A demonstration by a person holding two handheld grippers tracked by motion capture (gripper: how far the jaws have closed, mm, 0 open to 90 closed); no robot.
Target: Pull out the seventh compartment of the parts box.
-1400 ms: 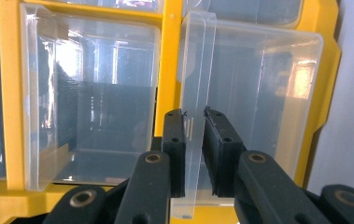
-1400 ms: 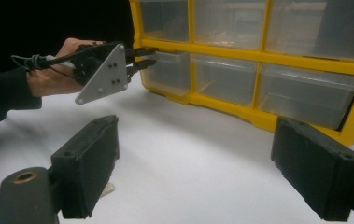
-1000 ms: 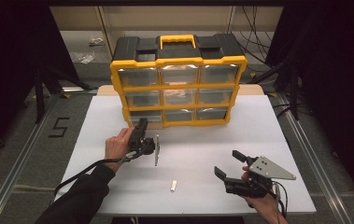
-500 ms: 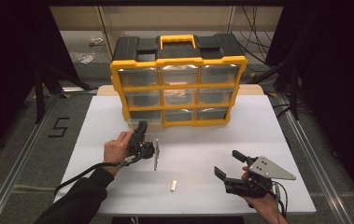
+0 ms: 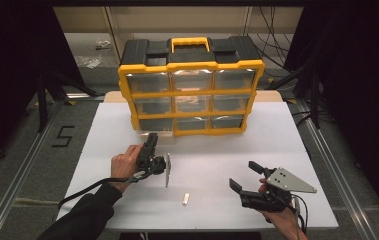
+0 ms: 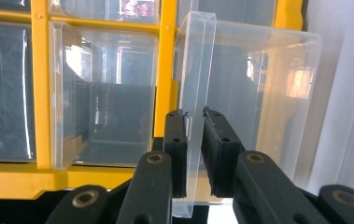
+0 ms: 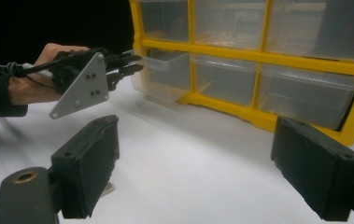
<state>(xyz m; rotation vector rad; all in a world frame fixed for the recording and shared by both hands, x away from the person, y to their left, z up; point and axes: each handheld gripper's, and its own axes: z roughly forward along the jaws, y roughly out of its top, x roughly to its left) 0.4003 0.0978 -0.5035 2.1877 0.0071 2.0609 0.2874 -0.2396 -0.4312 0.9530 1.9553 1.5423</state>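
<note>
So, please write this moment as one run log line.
left gripper: shut on drawer front, bottom-left, part out | right gripper: open, idle

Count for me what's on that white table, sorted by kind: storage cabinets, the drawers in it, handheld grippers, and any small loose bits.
Yellow and black plastic storage cabinet: 1
Clear plastic drawers: 9, the bottom-left drawer pulled partly out
Black handheld grippers: 2, the left gripper and the right gripper
Small pale loose piece: 1
Total: 13

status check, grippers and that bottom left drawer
Left gripper shut on drawer front lip, drawer partly out of the organizer. Right gripper open, idle over table. Small white piece on table, not in the way.
</note>
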